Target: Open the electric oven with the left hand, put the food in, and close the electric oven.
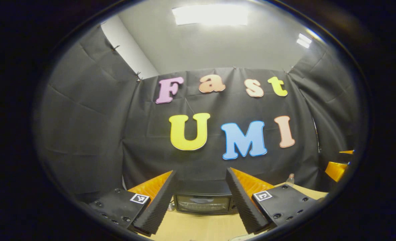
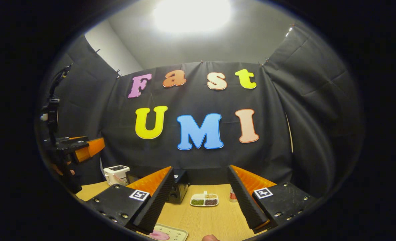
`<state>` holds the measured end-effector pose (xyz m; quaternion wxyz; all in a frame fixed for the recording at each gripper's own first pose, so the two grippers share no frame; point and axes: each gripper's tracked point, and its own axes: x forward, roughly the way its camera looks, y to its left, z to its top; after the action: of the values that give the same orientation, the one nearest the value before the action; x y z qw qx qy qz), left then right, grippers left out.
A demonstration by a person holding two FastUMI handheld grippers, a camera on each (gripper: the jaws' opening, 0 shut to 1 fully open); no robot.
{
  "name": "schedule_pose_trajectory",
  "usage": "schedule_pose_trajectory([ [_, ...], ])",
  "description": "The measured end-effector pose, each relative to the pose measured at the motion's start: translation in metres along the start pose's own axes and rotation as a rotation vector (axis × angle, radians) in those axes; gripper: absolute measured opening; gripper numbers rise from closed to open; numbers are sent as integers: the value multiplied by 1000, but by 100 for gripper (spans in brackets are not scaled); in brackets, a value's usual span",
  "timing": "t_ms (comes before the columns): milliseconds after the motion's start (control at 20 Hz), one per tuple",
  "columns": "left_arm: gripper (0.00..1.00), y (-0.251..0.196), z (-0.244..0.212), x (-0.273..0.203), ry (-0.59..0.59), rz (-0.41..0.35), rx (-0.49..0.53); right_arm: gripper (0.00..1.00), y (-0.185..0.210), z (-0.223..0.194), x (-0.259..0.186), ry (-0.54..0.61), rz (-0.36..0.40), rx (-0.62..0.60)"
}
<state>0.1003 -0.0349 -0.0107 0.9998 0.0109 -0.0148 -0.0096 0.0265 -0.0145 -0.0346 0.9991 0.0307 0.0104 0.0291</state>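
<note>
Both tongs stand spread and empty: the left gripper [image 1: 201, 201] frames the electric oven [image 1: 203, 202] straight ahead between its fingers, door shut, probably lined up to reach the door. Just beneath the right gripper [image 2: 199, 201] lies a tray [image 2: 174, 232] with pink food [image 2: 158, 235], likely waiting. Beyond it the right gripper view adds a divided dish [image 2: 204, 199], a white toaster [image 2: 116, 174] and the oven's side, off left.

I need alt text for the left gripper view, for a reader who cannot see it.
The left gripper is open and aimed at the electric oven, which stands closed on the wooden table against the booth's black cloth wall. A small bottle stands farther right.
</note>
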Motion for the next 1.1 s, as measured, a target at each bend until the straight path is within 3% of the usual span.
schedule_pose_trajectory([
  [500,100,13,-121,162,140,-92,-7,98,8,-22,67,41,-164,-49],
  [1100,100,1,-258,240,318,-156,-5,98,3,-62,89,165,-314,-102],
])
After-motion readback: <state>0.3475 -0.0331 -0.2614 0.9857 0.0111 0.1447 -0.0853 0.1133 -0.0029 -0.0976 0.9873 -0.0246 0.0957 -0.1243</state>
